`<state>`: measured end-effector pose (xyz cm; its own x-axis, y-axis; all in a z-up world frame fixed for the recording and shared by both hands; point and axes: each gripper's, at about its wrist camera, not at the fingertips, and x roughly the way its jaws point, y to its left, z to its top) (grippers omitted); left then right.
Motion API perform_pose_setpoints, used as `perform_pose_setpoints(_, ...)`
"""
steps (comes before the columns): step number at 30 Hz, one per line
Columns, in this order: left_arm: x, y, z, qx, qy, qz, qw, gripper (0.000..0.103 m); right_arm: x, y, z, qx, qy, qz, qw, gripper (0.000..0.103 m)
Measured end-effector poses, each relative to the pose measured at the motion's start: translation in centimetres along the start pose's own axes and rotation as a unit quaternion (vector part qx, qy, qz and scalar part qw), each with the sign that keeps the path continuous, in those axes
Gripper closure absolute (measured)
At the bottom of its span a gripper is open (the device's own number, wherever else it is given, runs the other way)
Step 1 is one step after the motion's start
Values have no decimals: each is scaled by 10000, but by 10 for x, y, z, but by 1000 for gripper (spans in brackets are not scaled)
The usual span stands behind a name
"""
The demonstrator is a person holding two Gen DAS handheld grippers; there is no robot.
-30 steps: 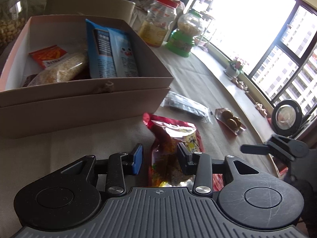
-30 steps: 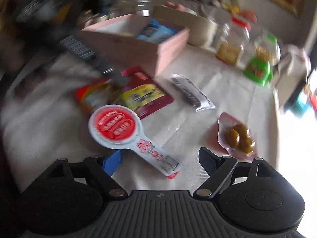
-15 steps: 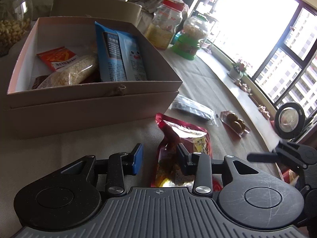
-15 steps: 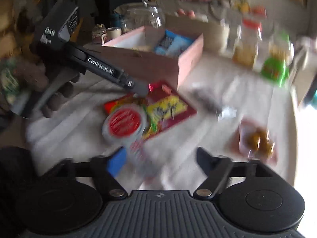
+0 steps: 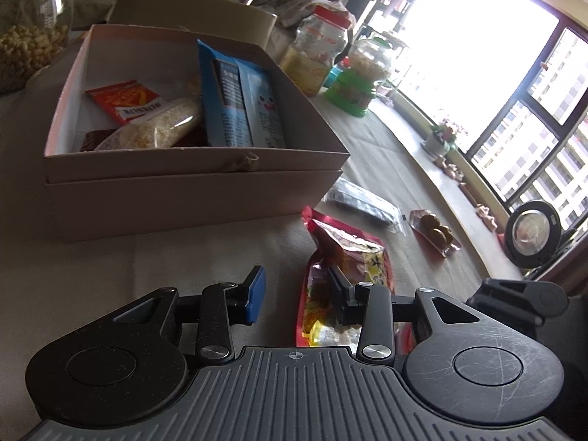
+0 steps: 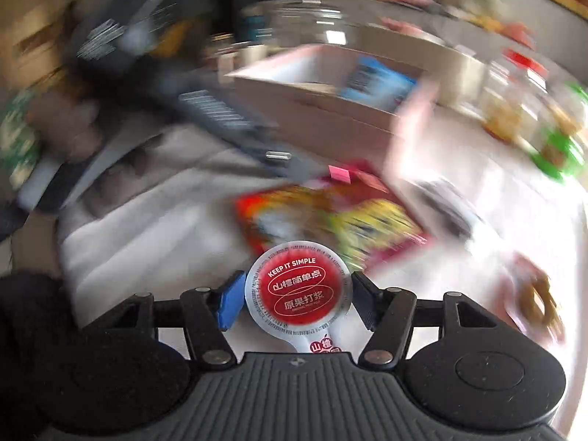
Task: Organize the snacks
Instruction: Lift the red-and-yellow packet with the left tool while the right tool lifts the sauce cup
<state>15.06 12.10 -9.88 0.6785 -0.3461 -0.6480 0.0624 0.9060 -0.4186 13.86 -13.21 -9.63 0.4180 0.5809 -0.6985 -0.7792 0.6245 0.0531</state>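
An open cardboard box (image 5: 191, 198) on the beige table holds a blue packet (image 5: 239, 106), an orange-red packet and a clear bag of crumbs. A red and yellow snack bag (image 5: 345, 257) lies in front of the box, beside my left gripper (image 5: 297, 294), which is open and empty. My right gripper (image 6: 297, 294) is shut on a round red-lidded hawthorn snack cup (image 6: 297, 290), sharp between the fingers while the background is blurred. The box (image 6: 330, 99) and the red bag (image 6: 330, 217) lie ahead of it.
A dark clear packet (image 5: 364, 205) and a small pack of brown round snacks (image 5: 435, 231) lie right of the bag. Two jars (image 5: 319, 55) (image 5: 360, 81) stand behind the box, a glass jar (image 5: 29, 29) at far left. Windows line the right side.
My right gripper has closed round the red-lidded cup, which lay loose on the table a second ago. The left gripper has drawn back slightly and stays open.
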Motion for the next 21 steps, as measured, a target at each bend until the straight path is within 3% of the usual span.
perform_pose_setpoints(4,11,0,1,-40,-18,-169,9998,62,-6,-43,-12,1160,-151,-837,9896,40)
perform_pose_setpoints(6,17,-2,3,-54,-46,-305,9995,62,-8,-52,-14,1408,-287,-986,9847,39)
perform_pose_setpoints(11,34,-15,5,65,37,-589,9982,61,-3,-54,-15,1806,-447,-1002,9774,39)
perform_pose_setpoints(14,35,-31,10,76,320,-626,9975,62,-7,-47,-21,1736,-533,-1060,9776,41)
perform_pose_setpoints(21,20,-103,7,766,247,-733,9941,61,-30,-49,-48,1939,-767,-738,9752,41)
